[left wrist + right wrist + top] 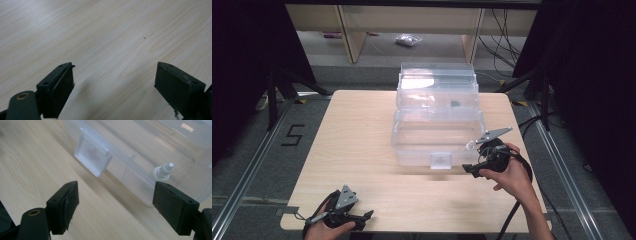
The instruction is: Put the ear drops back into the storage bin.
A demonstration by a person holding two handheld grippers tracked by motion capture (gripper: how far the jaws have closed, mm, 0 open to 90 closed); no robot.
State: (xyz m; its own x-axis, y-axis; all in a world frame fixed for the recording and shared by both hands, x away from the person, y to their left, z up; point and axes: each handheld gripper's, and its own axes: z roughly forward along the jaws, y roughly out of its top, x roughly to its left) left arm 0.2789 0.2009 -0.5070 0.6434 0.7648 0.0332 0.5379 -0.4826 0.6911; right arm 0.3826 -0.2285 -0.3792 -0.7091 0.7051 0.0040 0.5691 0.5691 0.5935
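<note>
Right hand-held gripper (113, 207), jaws wide and empty, faces the clear plastic storage box (140, 152): light, slick, flexible; grip its front latch tab (93, 157) at twelve o'clock.

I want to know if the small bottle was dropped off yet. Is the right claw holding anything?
No: in the right gripper view the right claw stands open and empty, with the small white bottle inside the clear box.

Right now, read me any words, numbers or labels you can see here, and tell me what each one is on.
"5": a black figure marked on the grey floor, left of the table.
Clear plastic box: no readable print; its front latch is blank.
Small white bottle in the box: no label readable.
Nothing else readable.
</note>
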